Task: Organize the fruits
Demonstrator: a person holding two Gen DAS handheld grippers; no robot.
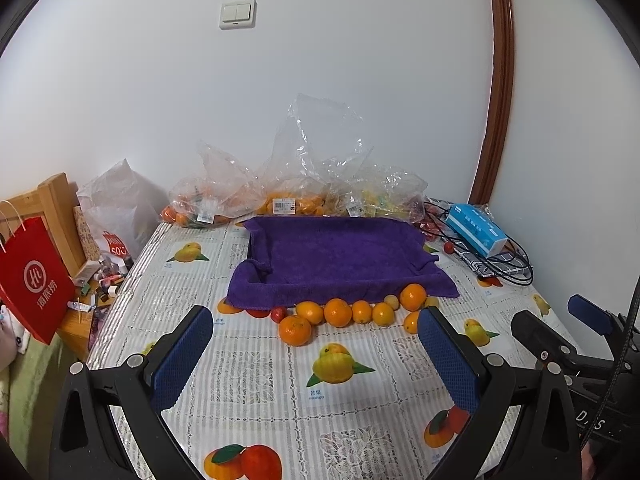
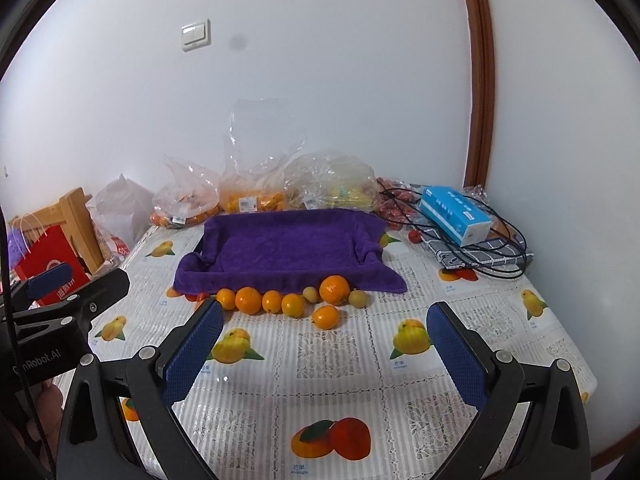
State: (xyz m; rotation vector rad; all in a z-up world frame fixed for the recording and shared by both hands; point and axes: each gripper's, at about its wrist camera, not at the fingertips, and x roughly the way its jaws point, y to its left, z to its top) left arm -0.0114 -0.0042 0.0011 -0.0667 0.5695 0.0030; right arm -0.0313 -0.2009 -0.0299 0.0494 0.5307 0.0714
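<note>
A tray lined with a purple towel (image 1: 336, 256) (image 2: 288, 246) sits mid-table and holds no fruit. Several loose oranges (image 1: 338, 312) (image 2: 248, 300) lie in a row along its near edge, with a small red fruit (image 1: 279, 313) at the left end and small yellow-green fruits (image 2: 357, 298) among them. My left gripper (image 1: 316, 328) is open and empty, held above the table in front of the row. My right gripper (image 2: 326, 324) is open and empty, also short of the fruit. The right gripper shows at the right edge of the left wrist view (image 1: 560, 332).
Clear plastic bags of fruit (image 1: 280, 196) (image 2: 256, 196) lie behind the tray against the wall. A blue tissue box (image 1: 476, 230) (image 2: 454, 214) and black cables (image 2: 492, 256) sit at the back right. A red paper bag (image 1: 30, 276) hangs left of the table.
</note>
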